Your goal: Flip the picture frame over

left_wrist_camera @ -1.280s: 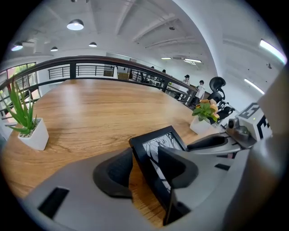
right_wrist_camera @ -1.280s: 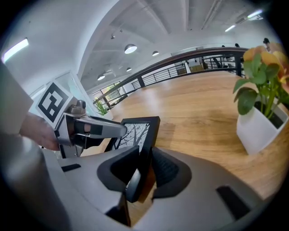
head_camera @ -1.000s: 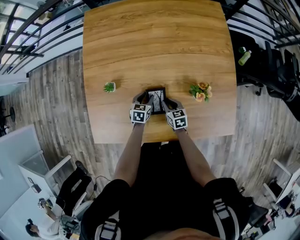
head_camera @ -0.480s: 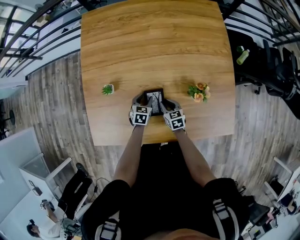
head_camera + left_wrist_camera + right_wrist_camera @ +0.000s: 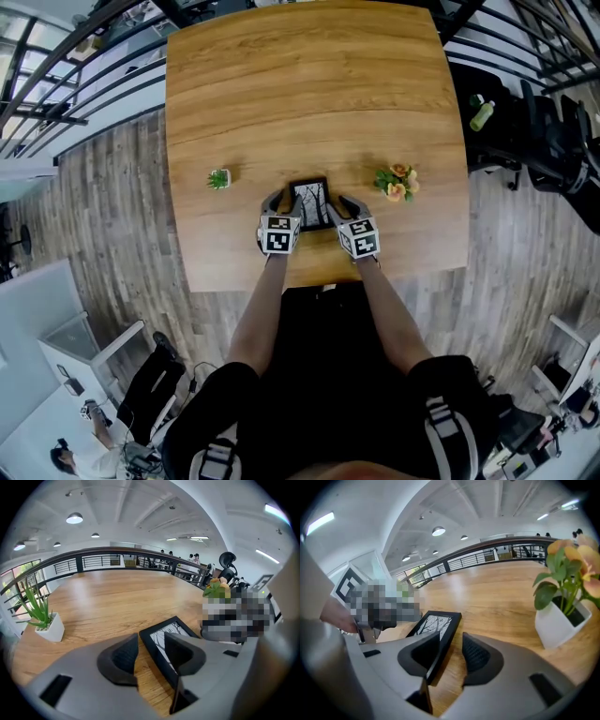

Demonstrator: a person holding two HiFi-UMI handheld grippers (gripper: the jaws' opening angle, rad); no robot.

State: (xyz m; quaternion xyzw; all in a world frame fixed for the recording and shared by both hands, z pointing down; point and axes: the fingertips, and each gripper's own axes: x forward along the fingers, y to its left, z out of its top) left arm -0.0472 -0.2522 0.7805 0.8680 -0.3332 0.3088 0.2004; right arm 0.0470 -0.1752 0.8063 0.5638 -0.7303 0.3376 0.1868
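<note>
Frame point(image 5: 310, 203) is lying picture side up on the table point(image 5: 309, 84), close to the edge nearest you, and you are bracketing it with both claws.

Your left claw point(image 5: 151, 641) is standing with its jaws apart, straddling the frame's left border. That border is sitting between the jaws, a strip of bare wood is showing between it and the outer jaw, and the inner jaw is hanging over the picture. Neither pad is visibly pressing on the frame.

Your right claw point(image 5: 451, 639) is doing the mirror of that on the frame's right border. Its jaws have just been opening and are standing apart with the border between them. The inner jaw is reaching over the picture, and wood is showing between the frame and the outer jaw.

You are pointing both claws forward and down, with your forearms reaching in over the table's near edge.

A small green plant point(image 5: 218, 176) in a white pot is standing well to the left of the frame. A white pot of orange and pink flowers point(image 5: 398, 183) is standing to its right, apart from the right claw.
</note>
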